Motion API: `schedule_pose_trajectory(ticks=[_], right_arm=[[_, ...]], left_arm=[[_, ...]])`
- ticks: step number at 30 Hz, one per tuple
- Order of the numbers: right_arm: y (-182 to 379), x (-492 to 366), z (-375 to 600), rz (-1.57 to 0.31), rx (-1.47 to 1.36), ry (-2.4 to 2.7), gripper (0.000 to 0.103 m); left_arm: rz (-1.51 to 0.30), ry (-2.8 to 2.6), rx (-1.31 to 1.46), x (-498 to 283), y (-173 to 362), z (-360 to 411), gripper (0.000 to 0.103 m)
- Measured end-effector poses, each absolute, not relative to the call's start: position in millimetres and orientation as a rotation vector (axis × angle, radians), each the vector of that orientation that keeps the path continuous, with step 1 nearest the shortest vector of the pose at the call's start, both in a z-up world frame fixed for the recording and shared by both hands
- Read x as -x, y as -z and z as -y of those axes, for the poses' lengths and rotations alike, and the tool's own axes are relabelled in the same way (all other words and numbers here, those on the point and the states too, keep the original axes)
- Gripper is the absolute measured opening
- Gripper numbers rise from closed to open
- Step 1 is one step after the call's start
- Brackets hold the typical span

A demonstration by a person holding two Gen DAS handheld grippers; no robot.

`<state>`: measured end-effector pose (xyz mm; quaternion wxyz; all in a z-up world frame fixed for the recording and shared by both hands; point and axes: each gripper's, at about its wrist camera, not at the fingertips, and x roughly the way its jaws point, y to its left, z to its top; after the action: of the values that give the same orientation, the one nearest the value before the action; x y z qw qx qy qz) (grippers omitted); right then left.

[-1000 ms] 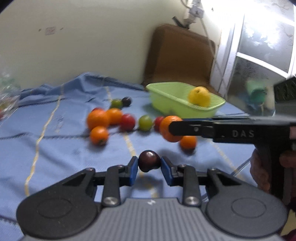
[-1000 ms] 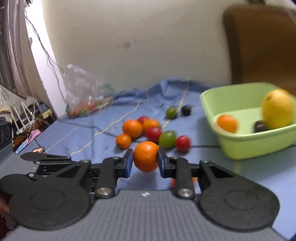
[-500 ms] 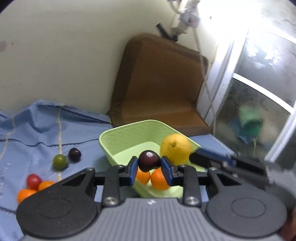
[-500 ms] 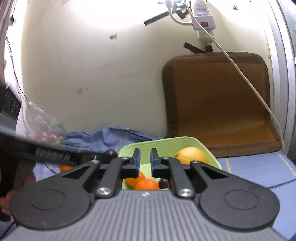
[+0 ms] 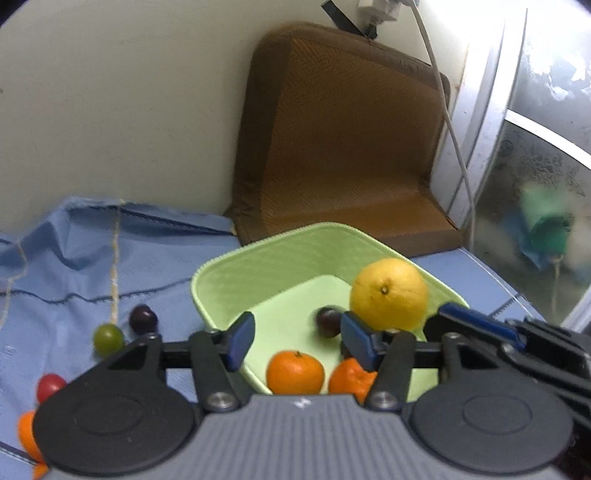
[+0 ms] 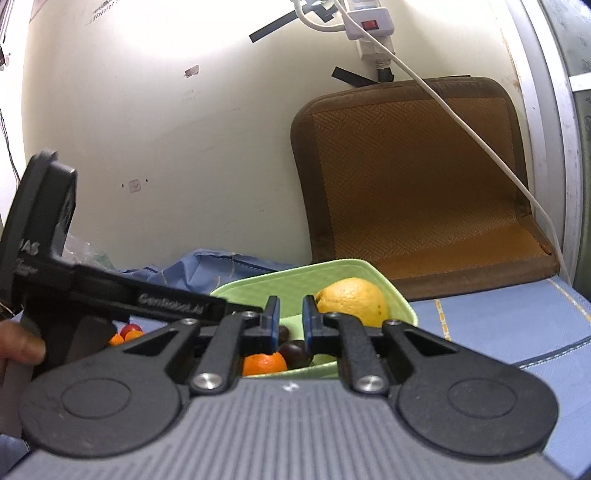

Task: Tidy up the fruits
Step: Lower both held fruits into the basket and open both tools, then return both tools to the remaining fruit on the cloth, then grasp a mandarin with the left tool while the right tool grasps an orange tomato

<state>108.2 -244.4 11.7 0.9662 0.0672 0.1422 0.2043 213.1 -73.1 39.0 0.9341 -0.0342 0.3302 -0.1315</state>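
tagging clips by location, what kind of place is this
Probably a home room, maybe a bed: a rumpled blue sheet, a brown seat cushion against the wall, and a power strip taped above.

Pale green tub; yellow citrus; blue cloth; brown herringbone cushion

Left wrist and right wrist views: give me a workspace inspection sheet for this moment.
Surface: wrinkled blue cloth.
Job's things: light green plastic basin holds large yellow citrus, two small oranges, dark plum. On the cloth: green grape, another dark plum, red cherry tomato.
Clutter: clear plastic bag.
Grippers: left gripper jaws opening, nothing between them; right gripper shut, empty.
Cables: white cord from white power strip.
Surroundings: brown woven seat cushion against cream wall.
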Motion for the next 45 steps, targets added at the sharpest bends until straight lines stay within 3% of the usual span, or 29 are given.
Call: schedule_pose_trajectory(ticks=[10,19,30,33,39,45], right_arm=[[-16.8,-84.1,255.6,-0.292,-0.261,-0.579,0.018],[-3.6,-60.9,210.3,-0.432,-0.134,-0.706,0.043],[12.1,-72.3,154.0,-0.552,0.070,-0.665,0.045],[14.5,-76.2,148.8,-0.545,0.097,-0.640,0.032],[13.7,-82.1,139.0,-0.538,0.084,-0.648,0.031],[13.9,-88.3,124.3,-0.557,0.079,-0.704,0.031]], left_arm=[[-0.572,0.170,0.134,-120.8,-61.6,-3.7,0.054],[-0.604,0.043,0.343,-83.9,-39.2,-89.5,0.044],[-0.638,0.061,0.223,-88.0,-19.3,-82.1,0.046],[-0.657,0.067,0.185,-98.2,-12.4,-71.5,0.047],[-0.670,0.059,0.194,-107.8,-7.0,-74.3,0.047],[-0.636,0.034,0.168,-124.0,-23.1,-78.2,0.054]])
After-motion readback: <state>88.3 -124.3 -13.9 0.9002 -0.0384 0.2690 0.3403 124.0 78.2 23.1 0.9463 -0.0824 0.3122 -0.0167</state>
